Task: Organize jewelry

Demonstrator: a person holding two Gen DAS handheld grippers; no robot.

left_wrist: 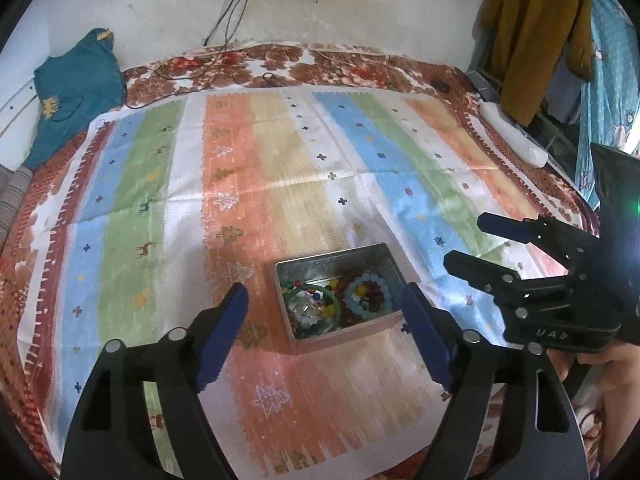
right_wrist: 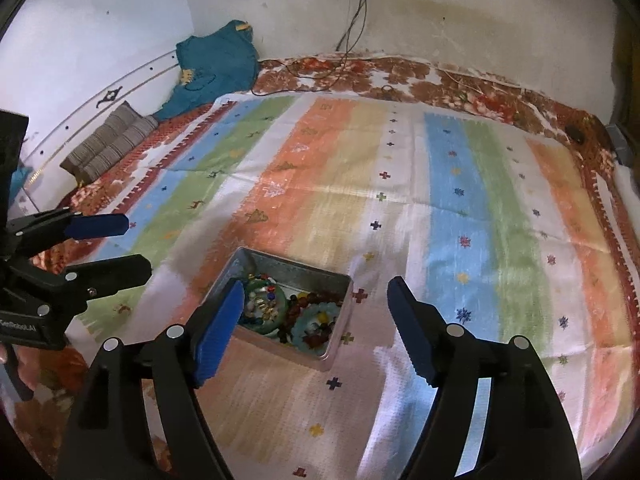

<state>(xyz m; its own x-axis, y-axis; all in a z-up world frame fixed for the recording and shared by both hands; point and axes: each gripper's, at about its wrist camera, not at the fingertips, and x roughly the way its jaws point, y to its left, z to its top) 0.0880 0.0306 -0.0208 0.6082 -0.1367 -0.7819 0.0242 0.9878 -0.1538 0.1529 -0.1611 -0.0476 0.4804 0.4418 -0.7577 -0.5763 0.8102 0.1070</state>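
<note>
An open metal tin sits on the striped cloth and holds several bead bracelets, among them a light blue one and a green one. My left gripper is open and empty, hovering just in front of the tin. My right gripper shows at the right, open and empty. In the right wrist view the tin lies between the fingers of my right gripper, with the bracelets inside. My left gripper is at the left edge there, open.
A striped cloth covers a floral bedspread. A teal garment lies at the back left by the wall. Cables hang from a wall socket. A white object lies at the right edge, clothes hang beyond.
</note>
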